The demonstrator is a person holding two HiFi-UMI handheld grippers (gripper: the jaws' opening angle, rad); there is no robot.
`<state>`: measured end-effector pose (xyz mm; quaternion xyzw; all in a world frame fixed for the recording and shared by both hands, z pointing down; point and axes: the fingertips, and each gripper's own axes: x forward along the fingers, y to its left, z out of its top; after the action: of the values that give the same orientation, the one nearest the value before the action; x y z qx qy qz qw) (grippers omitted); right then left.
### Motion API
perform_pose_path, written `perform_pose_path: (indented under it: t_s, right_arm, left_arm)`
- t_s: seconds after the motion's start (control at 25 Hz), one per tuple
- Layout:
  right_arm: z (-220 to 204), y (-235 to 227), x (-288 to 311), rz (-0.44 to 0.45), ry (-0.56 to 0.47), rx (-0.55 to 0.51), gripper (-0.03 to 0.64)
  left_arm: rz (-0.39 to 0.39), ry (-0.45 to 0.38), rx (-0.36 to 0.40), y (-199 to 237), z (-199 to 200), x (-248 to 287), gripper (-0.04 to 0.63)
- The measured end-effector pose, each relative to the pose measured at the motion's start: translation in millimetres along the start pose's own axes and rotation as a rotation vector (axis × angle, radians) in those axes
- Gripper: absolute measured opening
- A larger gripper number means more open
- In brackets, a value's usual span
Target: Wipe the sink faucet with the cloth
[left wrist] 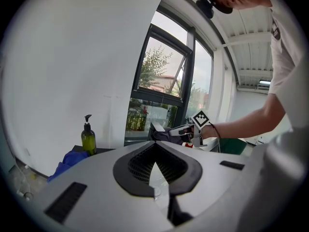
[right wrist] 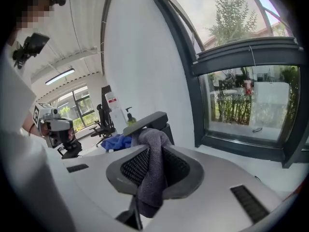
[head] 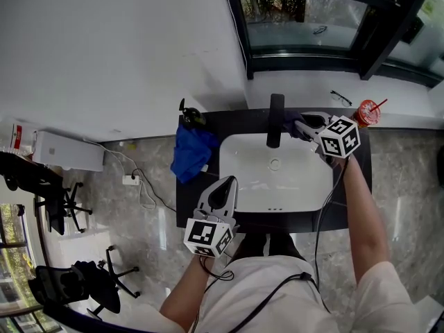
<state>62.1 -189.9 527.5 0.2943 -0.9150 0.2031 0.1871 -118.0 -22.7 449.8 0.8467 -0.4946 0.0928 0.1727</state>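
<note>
Left gripper (head: 227,184): jaws pressed together on nothing, over the sink's (head: 305,186) near rim.
Faucet (head: 275,120): black, at the basin's back.
Cloth (right wrist: 152,170): grey, up against the faucet's side.
Right gripper (head: 304,124): pinching the cloth.
Progress: contact made, I'd say; most wiping left.

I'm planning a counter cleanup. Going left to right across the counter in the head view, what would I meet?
From the left: blue cloth → faucet → right gripper, shut on the grey cloth → red cup.
</note>
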Motion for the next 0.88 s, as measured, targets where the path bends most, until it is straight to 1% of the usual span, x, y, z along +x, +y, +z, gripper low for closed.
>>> perform_pose_path:
  t_s: [0.12,0.2,0.24,0.32,0.4,0.48,0.6,0.76,0.88]
  right_arm:
    - [9.6,0.7,4.1,-0.004,-0.040,0.016,0.064]
    - [11.9,7.6,3.8,0.017,-0.058,0.014,0.064]
    - [11.9,13.5,2.6,0.040,-0.064,0.015,0.064]
    - [8.1,30.3,-2.3,0.114,-0.062,0.026,0.064]
    - [-2.2,47.0,-8.1,0.187,-0.032,0.032,0.064]
    - [-16.1,53.0,-13.2,0.208,0.012,0.023,0.064]
    - [-26.1,38.9,-16.0,0.160,0.036,0.025,0.064]
    - [-7.9,14.0,-13.6,0.068,-0.010,0.039,0.064]
    - [7.7,4.8,-5.7,0.022,-0.024,0.015,0.064]
  left_arm:
    - [0.006,-0.004,0.001,2.1,1.1,-1.7,-0.008]
    - [0.008,-0.005,0.001,3.9,1.7,-2.4,-0.008]
    - [0.009,-0.006,0.000,4.7,1.8,-2.5,-0.008]
    - [0.010,-0.006,-0.002,4.9,1.5,-2.5,-0.008]
    - [0.008,-0.007,-0.004,3.9,1.0,-1.6,-0.008]
    - [0.002,-0.008,-0.004,1.7,0.6,-0.4,-0.008]
    - [-0.001,-0.009,-0.003,-0.9,0.8,-0.1,-0.008]
    - [-0.005,-0.008,0.002,-4.1,2.0,-0.2,-0.008]
    - [-0.005,-0.011,0.003,-2.9,4.1,-0.6,-0.008]
